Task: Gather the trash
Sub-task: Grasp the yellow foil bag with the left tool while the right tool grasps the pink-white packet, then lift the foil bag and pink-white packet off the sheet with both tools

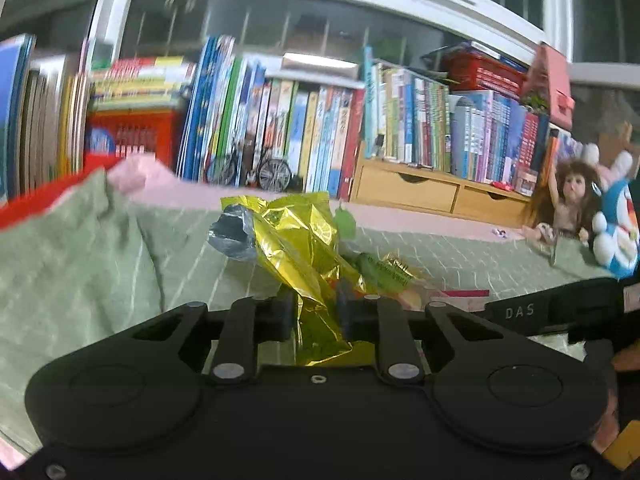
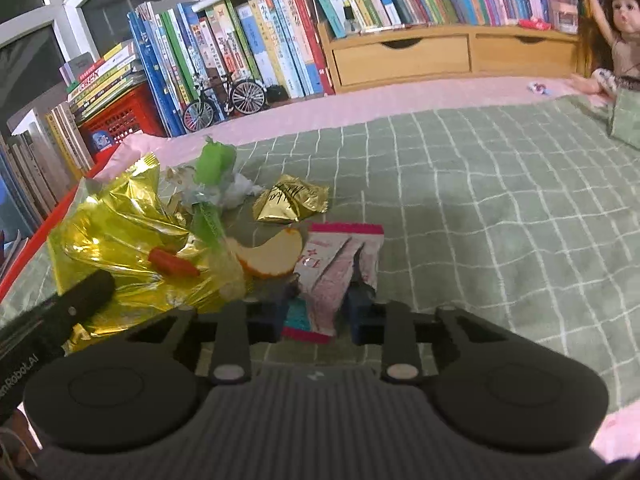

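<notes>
While its own housing is hiding the lower fingers, the left gripper (image 1: 316, 312) is clamping the yellow foil bag (image 1: 296, 248) between its pads; rightward, the right gripper (image 2: 318, 312) is pinching the pink wrapper (image 2: 336, 264) — bottom edge cut off.

The left hand-held gripper (image 1: 316, 312) pinches a crinkled yellow-gold foil wrapper (image 1: 296, 248), its jaws nearly together on the foil; a crumpled silver-grey wrapper (image 1: 232, 236) sits just beside it on the green checked bedspread (image 1: 100, 248); a green printed packet (image 1: 380, 270) lies near; behind, a row of upright books (image 1: 280, 120); a long-haired doll (image 1: 568, 200) at right.
</notes>
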### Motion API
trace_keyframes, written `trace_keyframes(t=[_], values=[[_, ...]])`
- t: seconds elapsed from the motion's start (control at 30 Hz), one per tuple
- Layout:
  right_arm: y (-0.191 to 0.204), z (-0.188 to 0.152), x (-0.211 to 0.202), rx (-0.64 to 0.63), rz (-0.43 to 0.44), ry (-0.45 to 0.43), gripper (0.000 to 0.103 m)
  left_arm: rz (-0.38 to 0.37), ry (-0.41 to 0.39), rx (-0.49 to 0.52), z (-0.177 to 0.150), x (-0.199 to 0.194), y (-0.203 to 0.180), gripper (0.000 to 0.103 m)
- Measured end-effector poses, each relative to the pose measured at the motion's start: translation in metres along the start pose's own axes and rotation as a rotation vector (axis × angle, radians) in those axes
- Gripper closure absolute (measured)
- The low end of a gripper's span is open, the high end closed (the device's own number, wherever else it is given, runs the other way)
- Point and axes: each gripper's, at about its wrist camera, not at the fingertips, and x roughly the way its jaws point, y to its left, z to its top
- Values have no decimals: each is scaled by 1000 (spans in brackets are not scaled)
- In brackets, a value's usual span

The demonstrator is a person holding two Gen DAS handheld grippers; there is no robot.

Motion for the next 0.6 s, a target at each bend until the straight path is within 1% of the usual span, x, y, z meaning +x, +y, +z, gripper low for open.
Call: trace_keyframes(t=[0.23,0.3,0.37,0.47,0.5,0.53,0.57,0.6], values=[[-10,-3,-18,-27,-36,-38,76,28,-101,178,-2,-27,-23,84],[-13,-3,-22,-22,-39,-43,76,28,-119,209,-2,-33,-28,83],[-15,-4,-25,-21,-40,-47,76,16,-118,212,0,-37,-30,83],[-17,-8,-29,-28,-43,-49,76,-4,-90,171,1,-39,-27,81],[-18,-9,-30,-35,-43,-49,71,-2,-78,160,1,-38,-24,78],[-19,-10,-30,-41,-44,-51,71,2,-59,150,0,-35,-23,74],[-19,-11,-30,-47,-49,-54,69,8,-39,140,-1,-32,-18,59],[-19,-12,-29,-51,-53,-53,54,16,-11,122,-3,-27,-14,46]])
